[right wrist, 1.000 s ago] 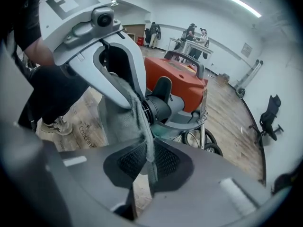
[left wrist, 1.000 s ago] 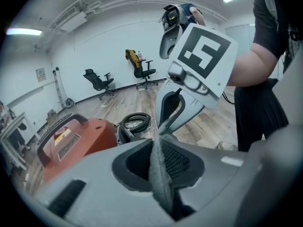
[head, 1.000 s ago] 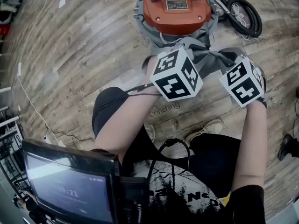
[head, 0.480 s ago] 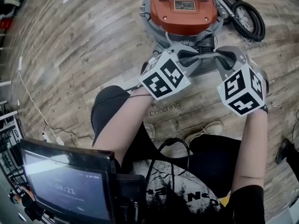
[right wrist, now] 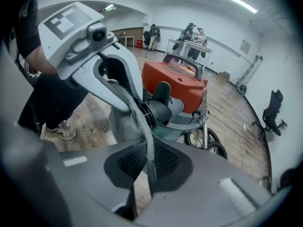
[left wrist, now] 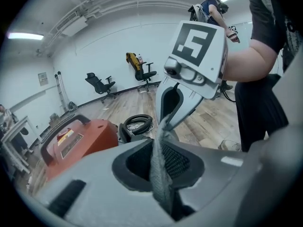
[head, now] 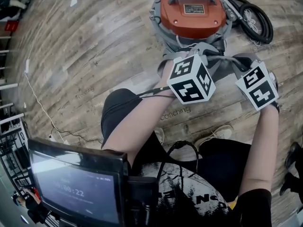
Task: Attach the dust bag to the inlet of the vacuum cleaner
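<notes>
Left gripper view shows the left tool (left wrist: 158, 162) narrowly closed on a thin fold of the grey dust bag (left wrist: 161, 141). The fabric runs up out of the slit between its dark pads. These jaws have just eased a little wider, yet the cloth is pinched between them. Right gripper view shows the right tool (right wrist: 147, 167) nearly shut on another fold of the same bag. Its jaws have just closed a little further, and a taut strip of cloth rises from between them toward the other tool. In the head view the bag is stretched between the two tools, which are held close together just in front of the orange-topped vacuum cleaner (head: 191, 13) standing on the wooden floor (head: 94, 46). From the right tool's side the cloth hangs just beside the black round inlet (right wrist: 156, 111). Whether it touches the inlet cannot be made out.
</notes>
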`<move>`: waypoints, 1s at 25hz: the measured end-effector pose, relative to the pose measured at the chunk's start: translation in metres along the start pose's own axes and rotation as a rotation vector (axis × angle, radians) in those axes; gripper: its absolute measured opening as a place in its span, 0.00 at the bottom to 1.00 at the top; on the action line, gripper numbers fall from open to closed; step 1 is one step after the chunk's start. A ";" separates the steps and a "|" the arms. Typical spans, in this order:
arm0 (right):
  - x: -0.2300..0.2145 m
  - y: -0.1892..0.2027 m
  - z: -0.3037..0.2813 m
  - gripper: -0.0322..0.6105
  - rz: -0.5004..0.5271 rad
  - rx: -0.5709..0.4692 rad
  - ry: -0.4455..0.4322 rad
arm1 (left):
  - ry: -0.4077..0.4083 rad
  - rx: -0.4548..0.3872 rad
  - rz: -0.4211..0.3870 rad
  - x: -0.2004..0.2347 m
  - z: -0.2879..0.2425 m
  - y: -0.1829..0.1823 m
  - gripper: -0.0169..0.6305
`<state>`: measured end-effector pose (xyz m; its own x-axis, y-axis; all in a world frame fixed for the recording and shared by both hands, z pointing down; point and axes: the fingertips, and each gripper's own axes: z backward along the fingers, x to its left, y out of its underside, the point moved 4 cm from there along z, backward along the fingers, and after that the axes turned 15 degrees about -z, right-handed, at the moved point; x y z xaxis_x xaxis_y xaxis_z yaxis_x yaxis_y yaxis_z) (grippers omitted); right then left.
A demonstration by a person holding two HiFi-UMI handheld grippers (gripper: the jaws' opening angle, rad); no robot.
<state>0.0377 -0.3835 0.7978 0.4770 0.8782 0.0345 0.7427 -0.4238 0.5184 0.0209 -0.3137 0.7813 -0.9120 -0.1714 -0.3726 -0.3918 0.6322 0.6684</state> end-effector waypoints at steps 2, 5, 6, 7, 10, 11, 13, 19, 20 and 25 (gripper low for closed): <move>0.001 -0.002 -0.006 0.09 0.067 0.011 0.047 | -0.002 -0.008 0.007 0.000 0.001 0.003 0.10; 0.008 -0.010 -0.005 0.09 0.155 -0.036 0.078 | -0.003 -0.030 0.043 -0.003 0.006 0.014 0.09; 0.009 -0.013 -0.002 0.09 0.162 -0.052 0.077 | -0.004 -0.043 0.059 -0.004 0.007 0.017 0.09; 0.011 -0.016 0.000 0.09 0.169 -0.065 0.080 | -0.004 -0.055 0.075 -0.005 0.007 0.020 0.09; 0.018 -0.023 0.005 0.09 0.201 -0.090 0.096 | 0.001 -0.076 0.119 -0.010 0.008 0.030 0.08; 0.021 -0.025 0.006 0.09 0.213 -0.095 0.099 | 0.001 -0.083 0.133 -0.011 0.009 0.034 0.08; 0.024 -0.028 0.007 0.09 0.231 -0.098 0.100 | -0.001 -0.091 0.152 -0.012 0.009 0.038 0.08; 0.012 -0.011 0.006 0.09 0.135 -0.091 0.064 | -0.005 -0.023 0.059 -0.002 0.002 0.019 0.09; 0.010 -0.008 0.005 0.09 0.112 -0.086 0.057 | -0.006 -0.013 0.036 -0.001 0.001 0.015 0.10; 0.004 -0.001 -0.002 0.08 0.138 -0.038 0.108 | -0.020 -0.037 0.046 0.004 0.000 0.005 0.11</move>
<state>0.0378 -0.3785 0.7994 0.5183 0.8318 0.1985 0.6541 -0.5351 0.5345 0.0155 -0.3112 0.7826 -0.9266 -0.1273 -0.3539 -0.3543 0.6107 0.7082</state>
